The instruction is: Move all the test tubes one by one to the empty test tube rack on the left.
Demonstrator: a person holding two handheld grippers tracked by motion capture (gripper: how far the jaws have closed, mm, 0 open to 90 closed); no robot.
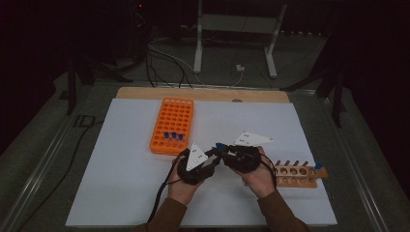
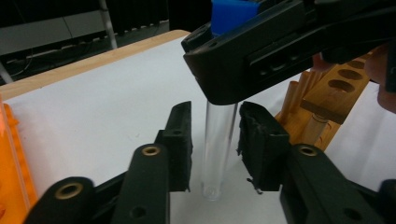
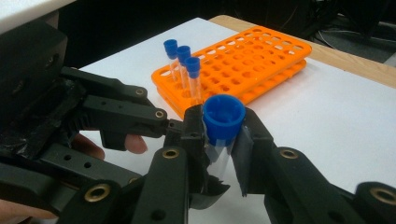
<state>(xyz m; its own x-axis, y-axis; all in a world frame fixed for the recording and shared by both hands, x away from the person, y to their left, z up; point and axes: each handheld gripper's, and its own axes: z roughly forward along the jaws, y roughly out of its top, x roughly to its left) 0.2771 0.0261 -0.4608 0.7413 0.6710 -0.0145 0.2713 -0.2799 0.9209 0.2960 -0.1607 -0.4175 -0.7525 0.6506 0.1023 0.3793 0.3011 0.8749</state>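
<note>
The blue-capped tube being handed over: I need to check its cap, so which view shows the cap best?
The right gripper view: the tube faces the camera cap-first. The left gripper view shows mostly its clear body, the high view just a blue speck.

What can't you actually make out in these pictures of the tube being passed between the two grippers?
- Test tube, left gripper view: its upper part is hidden behind the right gripper's black jaw; whether the left gripper's pads touch the glass is unclear.
- Same tube, high view: too small and dark; the grippers cover it.
- Wooden rack, left gripper view: cut off by the right edge.
- Orange rack, left gripper view: cut off by the left edge.
</note>
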